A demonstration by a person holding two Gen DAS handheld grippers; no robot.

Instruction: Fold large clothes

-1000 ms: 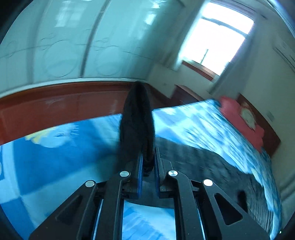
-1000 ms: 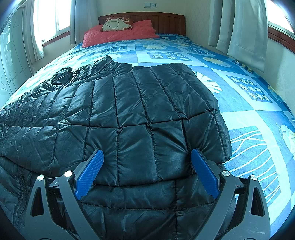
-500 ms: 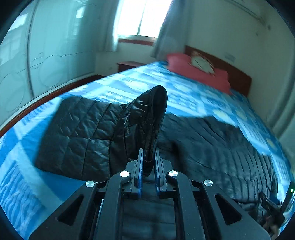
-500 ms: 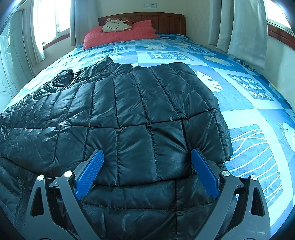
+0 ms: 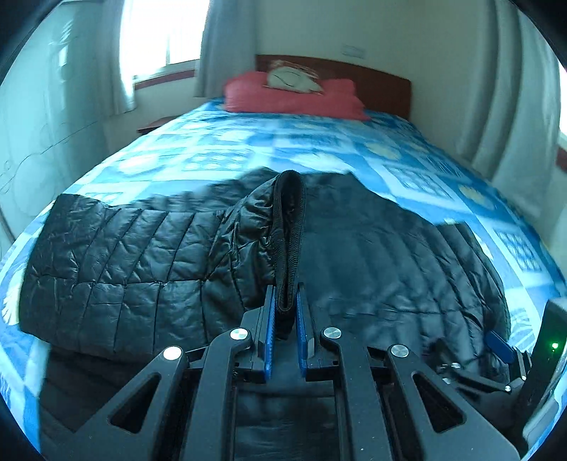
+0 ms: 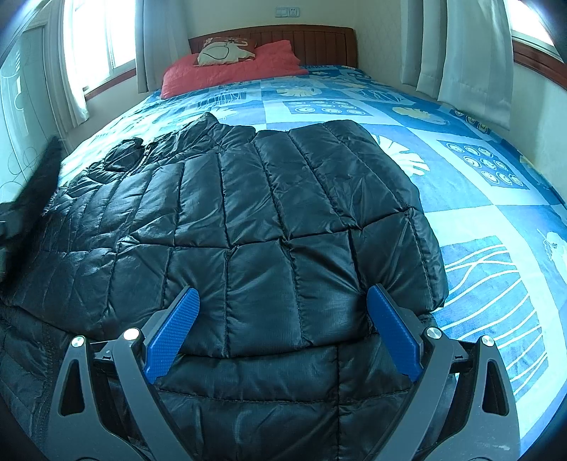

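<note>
The left claw (image 5: 285, 312), pinching the black jacket's (image 6: 269, 198) ribbed cuff (image 5: 290, 227), has swung it in over the body, starting the fold, while the right claw (image 6: 283, 333) waits wide open.

A bedroom in a home is shown. The room is dominated by a wide bed (image 6: 478, 198), which is covered by a blue patterned bedspread (image 6: 460, 170). At the far end of the bed a dark wooden headboard (image 6: 319, 42) is set against a cream wall, and a red pillow (image 6: 241, 69) with a smaller pale cushion (image 6: 223, 53) on it is laid just in front of it. Windows with light curtains (image 6: 471, 49) are seen on both sides of the bed. A wall socket (image 6: 287, 12) is mounted above the headboard. A low wooden nightstand (image 5: 152, 126) is placed beside the bed's head.
</note>
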